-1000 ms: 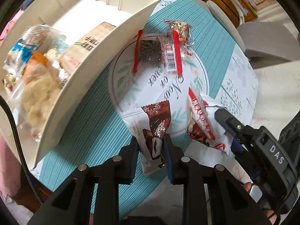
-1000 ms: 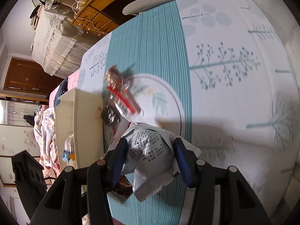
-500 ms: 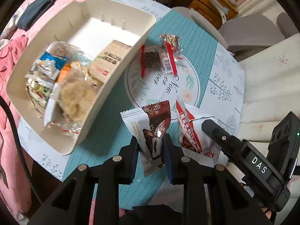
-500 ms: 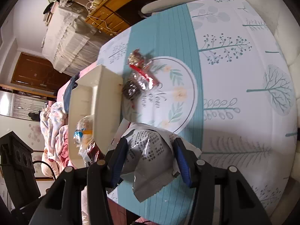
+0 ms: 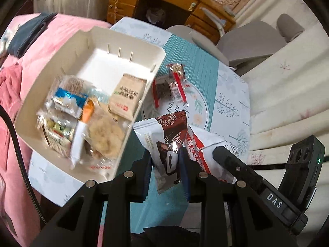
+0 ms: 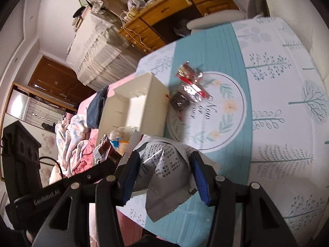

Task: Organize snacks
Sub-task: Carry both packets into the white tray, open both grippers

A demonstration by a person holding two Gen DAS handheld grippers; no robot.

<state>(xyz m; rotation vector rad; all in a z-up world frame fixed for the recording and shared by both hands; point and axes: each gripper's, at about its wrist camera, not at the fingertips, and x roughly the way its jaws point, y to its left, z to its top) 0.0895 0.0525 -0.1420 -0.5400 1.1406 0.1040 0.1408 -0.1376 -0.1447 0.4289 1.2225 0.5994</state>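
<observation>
My left gripper (image 5: 165, 164) is shut on a brown and white chocolate snack packet (image 5: 162, 140), held in the air right of the cream storage bin (image 5: 141, 100). The bin holds several snacks, among them a tan packet (image 5: 126, 94). My right gripper (image 6: 164, 175) is shut on a white and red snack bag (image 6: 164, 170), silver side toward its camera; the bag also shows in the left wrist view (image 5: 202, 144). Two small red-trimmed snack packets (image 5: 171, 84) lie on the tablecloth beside the bin, also in the right wrist view (image 6: 187, 88).
The table (image 6: 277, 103) has a teal and white tree-print cloth. A pink blanket (image 5: 12, 94) lies left of the bin. A wooden dresser (image 5: 164, 2) and grey chairs (image 5: 257, 39) stand beyond the table.
Both grippers have risen and pulled back from the table with their packets. The bin and the room behind now show more fully.
</observation>
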